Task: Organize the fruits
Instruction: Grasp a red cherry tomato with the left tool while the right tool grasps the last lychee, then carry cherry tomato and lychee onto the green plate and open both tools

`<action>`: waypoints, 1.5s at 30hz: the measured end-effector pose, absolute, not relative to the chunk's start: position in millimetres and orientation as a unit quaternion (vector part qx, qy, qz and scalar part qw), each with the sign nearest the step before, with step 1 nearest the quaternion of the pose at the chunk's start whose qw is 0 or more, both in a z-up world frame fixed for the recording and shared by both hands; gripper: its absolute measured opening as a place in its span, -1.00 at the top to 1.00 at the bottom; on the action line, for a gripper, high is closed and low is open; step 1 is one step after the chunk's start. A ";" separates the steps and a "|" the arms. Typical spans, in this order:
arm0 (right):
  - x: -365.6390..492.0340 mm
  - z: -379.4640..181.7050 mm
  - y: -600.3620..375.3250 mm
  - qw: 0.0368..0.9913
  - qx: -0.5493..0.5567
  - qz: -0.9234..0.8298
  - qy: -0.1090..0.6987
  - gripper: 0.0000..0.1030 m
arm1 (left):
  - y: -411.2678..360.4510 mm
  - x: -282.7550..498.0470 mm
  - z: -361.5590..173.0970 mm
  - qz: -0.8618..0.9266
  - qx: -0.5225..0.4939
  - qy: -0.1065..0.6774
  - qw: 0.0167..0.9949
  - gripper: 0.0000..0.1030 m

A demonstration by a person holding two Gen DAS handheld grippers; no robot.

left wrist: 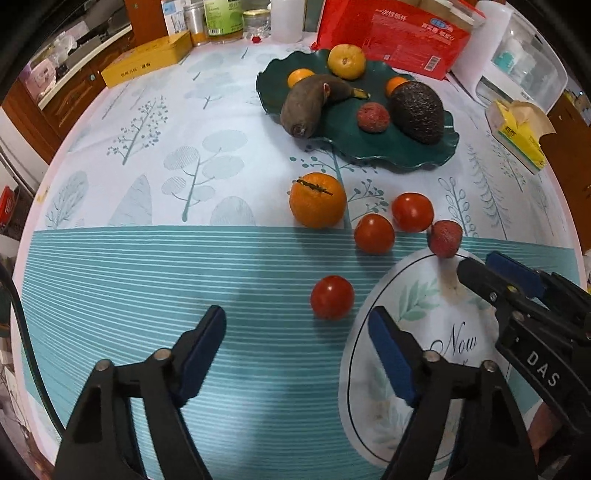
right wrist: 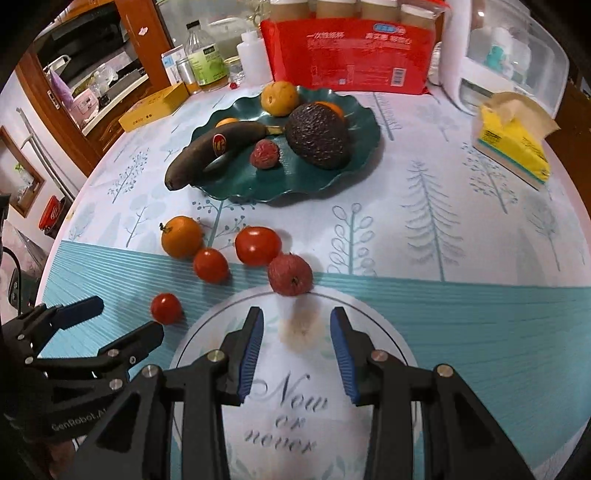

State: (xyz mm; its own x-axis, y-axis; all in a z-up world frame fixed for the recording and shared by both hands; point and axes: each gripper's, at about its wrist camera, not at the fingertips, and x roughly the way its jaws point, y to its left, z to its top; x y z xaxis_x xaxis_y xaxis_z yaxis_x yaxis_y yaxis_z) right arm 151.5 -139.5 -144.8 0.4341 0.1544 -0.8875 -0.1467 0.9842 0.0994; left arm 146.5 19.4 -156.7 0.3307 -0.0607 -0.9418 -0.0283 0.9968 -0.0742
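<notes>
Task partly done, by the look of it. Already lying on the dark green wavy-rimmed plate (right wrist: 354, 122): pebbly avocado (right wrist: 318, 136), blackened banana (right wrist: 207, 151), a rough red lychee (right wrist: 265, 154), some citrus.

Five fruits are still being left loose on the tablecloth (left wrist: 147, 258), near the plate: a matte orange (left wrist: 317, 199), three glossy tomatoes, a bumpy lychee (right wrist: 290, 274).

Left gripper (left wrist: 297, 334) is being held spread, nothing gripped, nearest tomato (left wrist: 331, 297) just ahead. Right gripper (right wrist: 297, 328) is being held narrower, empty, loose lychee just beyond its tips.

Red packet (left wrist: 391, 33), tissue box (left wrist: 519, 134), yellow tin (left wrist: 147, 61), patterned tablecloth (left wrist: 147, 258)
</notes>
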 end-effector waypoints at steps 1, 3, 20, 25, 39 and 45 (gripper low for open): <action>155.0 -146.3 -138.3 0.847 0.003 0.091 0.524 0.26 | 19.9 148.0 -158.4 -0.010 -0.041 0.579 0.814 -0.39; 161.8 -148.5 -136.4 0.847 0.000 0.093 0.523 0.26 | 19.5 150.5 -160.9 -0.010 -0.046 0.578 0.814 -0.36; 183.5 -171.0 -129.5 0.836 -0.015 0.109 0.537 0.38 | 19.1 156.6 -176.3 -0.029 -0.062 0.581 0.811 0.51; 179.3 -170.6 -127.8 0.837 -0.017 0.110 0.535 0.40 | 19.9 153.7 -175.0 -0.027 -0.059 0.582 0.811 0.54; 151.8 -136.9 -120.6 0.849 -0.019 0.113 0.515 0.40 | 20.1 137.1 -130.6 -0.028 -0.042 0.558 0.828 0.55; 136.7 -93.6 -122.9 0.859 -0.005 0.110 0.500 0.40 | 31.1 131.6 -80.3 -0.049 -0.039 0.541 0.839 0.55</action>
